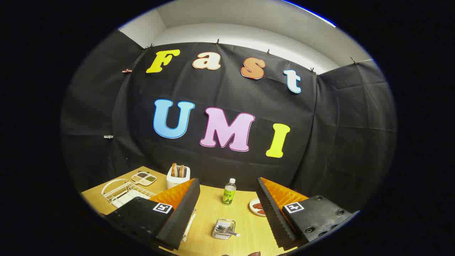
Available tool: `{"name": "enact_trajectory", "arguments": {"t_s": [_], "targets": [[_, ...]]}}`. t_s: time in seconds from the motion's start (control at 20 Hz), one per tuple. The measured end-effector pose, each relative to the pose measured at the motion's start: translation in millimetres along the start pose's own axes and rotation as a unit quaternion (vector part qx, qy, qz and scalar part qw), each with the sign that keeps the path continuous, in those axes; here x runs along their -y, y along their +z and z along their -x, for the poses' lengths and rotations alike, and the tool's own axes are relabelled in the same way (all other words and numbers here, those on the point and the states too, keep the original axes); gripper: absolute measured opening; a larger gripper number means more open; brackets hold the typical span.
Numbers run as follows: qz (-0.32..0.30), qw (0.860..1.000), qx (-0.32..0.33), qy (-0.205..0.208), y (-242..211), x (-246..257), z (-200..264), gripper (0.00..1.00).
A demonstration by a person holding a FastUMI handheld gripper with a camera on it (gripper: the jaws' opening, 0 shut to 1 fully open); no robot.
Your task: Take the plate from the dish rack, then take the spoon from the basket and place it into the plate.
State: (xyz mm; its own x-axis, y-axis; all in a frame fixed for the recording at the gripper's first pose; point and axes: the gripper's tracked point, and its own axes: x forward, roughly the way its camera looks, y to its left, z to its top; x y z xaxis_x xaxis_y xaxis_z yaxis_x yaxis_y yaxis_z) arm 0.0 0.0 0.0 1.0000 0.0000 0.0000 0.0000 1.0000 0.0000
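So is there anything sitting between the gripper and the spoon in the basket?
Nothing visible. The gripper is open, and the basket with the spoon sits between its fingers on bare table. The bottle stands beyond the basket.

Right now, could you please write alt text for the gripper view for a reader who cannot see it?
The gripper hangs open above a wooden table, a wire basket holding a spoon between its fingers. A bottle stands beyond; a toaster and white dish rack sit off to the left.
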Motion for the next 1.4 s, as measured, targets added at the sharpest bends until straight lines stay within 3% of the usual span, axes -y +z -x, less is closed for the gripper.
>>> {"name": "enact_trajectory", "arguments": {"t_s": [1.0, 1.4], "targets": [[-0.006, 1.0, -0.023, -0.012, -12.1, -6.1, -8.3, 0.97], [-0.021, 0.998, -0.059, 0.014, -31.0, -35.9, -20.0, 0.97]]}}
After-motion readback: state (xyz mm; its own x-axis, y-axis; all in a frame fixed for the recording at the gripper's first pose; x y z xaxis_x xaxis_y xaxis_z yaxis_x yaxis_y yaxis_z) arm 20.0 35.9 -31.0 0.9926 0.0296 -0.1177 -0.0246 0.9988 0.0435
